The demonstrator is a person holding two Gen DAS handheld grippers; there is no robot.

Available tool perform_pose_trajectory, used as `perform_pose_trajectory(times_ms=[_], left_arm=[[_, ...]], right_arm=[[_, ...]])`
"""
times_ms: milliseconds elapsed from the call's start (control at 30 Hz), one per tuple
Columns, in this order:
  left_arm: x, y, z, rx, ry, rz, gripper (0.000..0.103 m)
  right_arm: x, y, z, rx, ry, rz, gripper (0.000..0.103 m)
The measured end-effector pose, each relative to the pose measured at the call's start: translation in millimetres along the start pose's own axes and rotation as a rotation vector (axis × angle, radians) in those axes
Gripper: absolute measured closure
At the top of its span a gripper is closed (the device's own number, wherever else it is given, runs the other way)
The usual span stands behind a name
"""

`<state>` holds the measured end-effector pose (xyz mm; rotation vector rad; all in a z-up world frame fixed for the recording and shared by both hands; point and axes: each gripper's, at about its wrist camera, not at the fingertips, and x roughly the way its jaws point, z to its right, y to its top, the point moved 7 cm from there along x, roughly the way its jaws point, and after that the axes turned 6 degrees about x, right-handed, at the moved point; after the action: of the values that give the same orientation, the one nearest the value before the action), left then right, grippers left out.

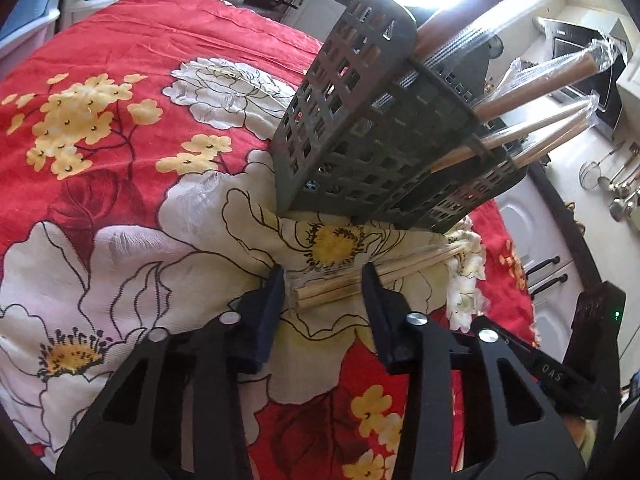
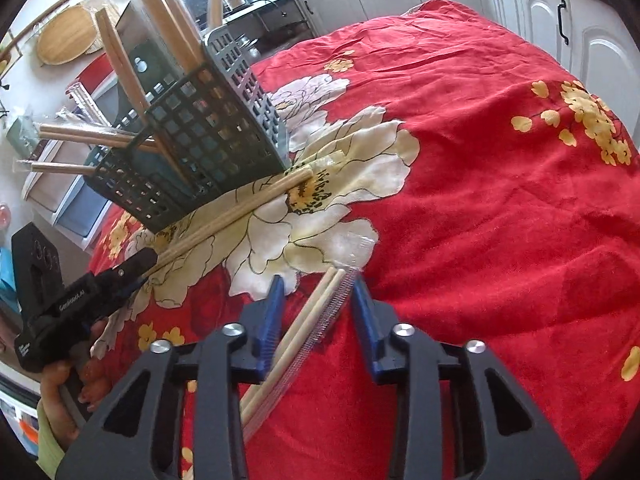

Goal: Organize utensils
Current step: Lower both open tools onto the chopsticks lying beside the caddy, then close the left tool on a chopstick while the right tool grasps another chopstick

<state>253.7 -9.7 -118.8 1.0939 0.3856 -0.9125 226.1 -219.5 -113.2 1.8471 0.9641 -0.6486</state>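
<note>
Chopsticks at our left: we are seeing a wrapped pair of wooden chopsticks lying flat on the floral cloth, just in front of the caddy, its near end sitting between the fingers of our left gripper.
Chopsticks at our right: we are seeing a second wrapped pair lying on the red part of the cloth, running up between the blue pads of our right gripper.
Left gripper: we are holding it narrowed around the pair; whether the pads are pressing on it we cannot tell.
Right gripper: we are holding it partly closed, with gaps showing on both sides of the pair, so nothing is being gripped.
Caddy: we are looking at a dark perforated plastic utensil caddy standing on the cloth, with wrapped chopsticks and wooden handles leaning out of its compartments.
Cloth: a red tablecloth with white and yellow flowers is covering the table.
Surroundings: white kitchen cabinets are standing beyond the table.
</note>
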Motion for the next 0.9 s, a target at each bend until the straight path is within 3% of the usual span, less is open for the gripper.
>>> perform_pose_trajectory(times_ms=[133,500,900], left_arm=[[3.4,1.2,-4.0,-0.027,-0.033,-0.001,0.086],[-14.8,1.6,-2.1,-0.032,-0.105,0.039,0.094],[-72.1,16.0,31.4,0.065,-0.133,0.163,0.099]], right_arm=[[1.7,2.0,3.6,0.015,-0.005,0.008,0.087],[-5.8,6.5,2.3,0.069,0.084,0.033,0.092],[-45.8,18.3,-37.9,-0.042,0.131,0.139,0.095]])
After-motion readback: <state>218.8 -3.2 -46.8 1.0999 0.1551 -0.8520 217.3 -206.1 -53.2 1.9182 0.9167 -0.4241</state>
